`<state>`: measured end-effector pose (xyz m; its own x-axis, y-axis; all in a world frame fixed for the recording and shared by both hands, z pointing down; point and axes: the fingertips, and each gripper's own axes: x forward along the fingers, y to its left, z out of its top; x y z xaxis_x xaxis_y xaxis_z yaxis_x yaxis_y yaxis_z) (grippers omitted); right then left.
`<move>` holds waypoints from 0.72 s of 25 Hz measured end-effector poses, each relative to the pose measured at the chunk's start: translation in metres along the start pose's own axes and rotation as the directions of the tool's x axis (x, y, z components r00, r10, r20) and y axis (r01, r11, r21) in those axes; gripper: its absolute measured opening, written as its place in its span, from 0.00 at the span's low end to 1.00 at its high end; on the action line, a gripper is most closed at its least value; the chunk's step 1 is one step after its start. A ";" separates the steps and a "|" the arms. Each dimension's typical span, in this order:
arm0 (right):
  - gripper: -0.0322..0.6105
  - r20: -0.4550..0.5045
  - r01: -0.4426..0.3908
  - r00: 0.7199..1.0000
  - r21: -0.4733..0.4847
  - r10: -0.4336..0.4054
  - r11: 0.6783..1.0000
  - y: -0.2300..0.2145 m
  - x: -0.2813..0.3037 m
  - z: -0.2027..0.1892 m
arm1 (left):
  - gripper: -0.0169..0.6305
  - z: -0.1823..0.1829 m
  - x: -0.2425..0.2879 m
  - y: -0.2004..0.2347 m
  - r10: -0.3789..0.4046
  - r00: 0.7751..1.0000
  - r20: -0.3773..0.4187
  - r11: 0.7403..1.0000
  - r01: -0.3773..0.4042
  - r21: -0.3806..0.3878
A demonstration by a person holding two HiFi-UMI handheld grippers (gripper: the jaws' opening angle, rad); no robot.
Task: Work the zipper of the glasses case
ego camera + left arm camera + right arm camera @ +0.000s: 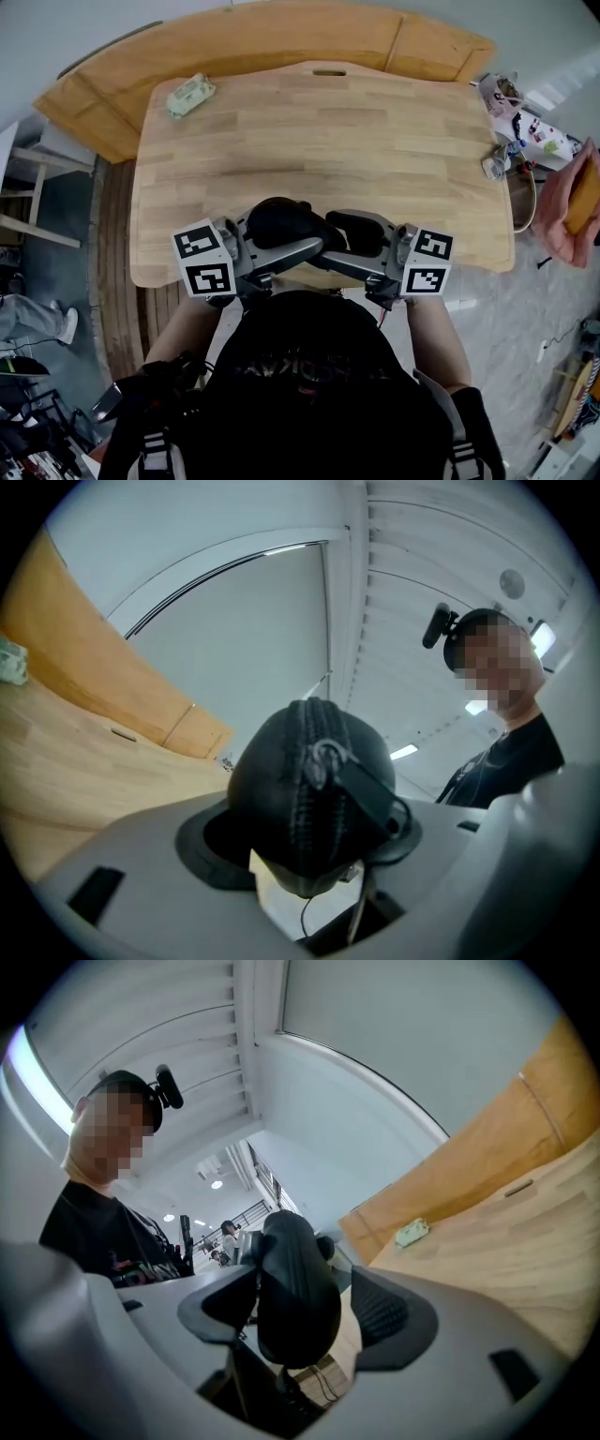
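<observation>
Black glasses case (281, 780): clamped steady in left tool (300, 841), zipper (305, 799) exposed for reach; right tool (305, 1307) wide, straddling its far end, not gripping.

Glasses case (281, 223) in front of you: plain matte black all over. Zipper (302, 780): black as well. Pull tab (373, 797): black, with silvery ring.

Your left gripper (300, 846) and right gripper (309, 1312): light grey shells, black pads (211, 850).

Left cube (204, 261) and right cube (427, 261): white faces, black square patterns.

Table (375, 141): pale blond wood, fine straight grain.

Curved bench (262, 42): deeper honey-orange wood.

Small object (190, 96) on table: pale green-white.

Your top (300, 394): black.
</observation>
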<state>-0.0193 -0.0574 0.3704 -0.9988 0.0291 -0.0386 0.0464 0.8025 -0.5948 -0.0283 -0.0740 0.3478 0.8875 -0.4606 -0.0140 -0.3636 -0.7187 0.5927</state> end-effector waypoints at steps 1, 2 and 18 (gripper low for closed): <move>0.54 -0.003 -0.014 1.000 0.011 0.014 1.000 0.002 0.001 -0.001 | 0.47 0.000 0.001 -0.002 -0.014 1.000 0.003 1.000 0.014 -0.012; 0.55 -0.014 -0.025 1.000 0.016 0.025 1.000 0.004 0.003 -0.002 | 0.47 -0.001 0.002 -0.004 -0.026 1.000 0.004 0.999 0.026 -0.021; 0.50 -0.116 -0.025 0.993 -0.085 0.016 0.996 0.015 -0.003 -0.023 | 0.49 -0.023 0.012 -0.013 -0.039 0.997 -0.067 0.999 0.038 -0.012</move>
<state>-0.0160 -0.0315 0.3802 -0.9929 0.1104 0.0453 0.0705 0.8491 -0.5235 -0.0067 -0.0581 0.3590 0.9180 -0.3962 0.0167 -0.3258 -0.7295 0.6015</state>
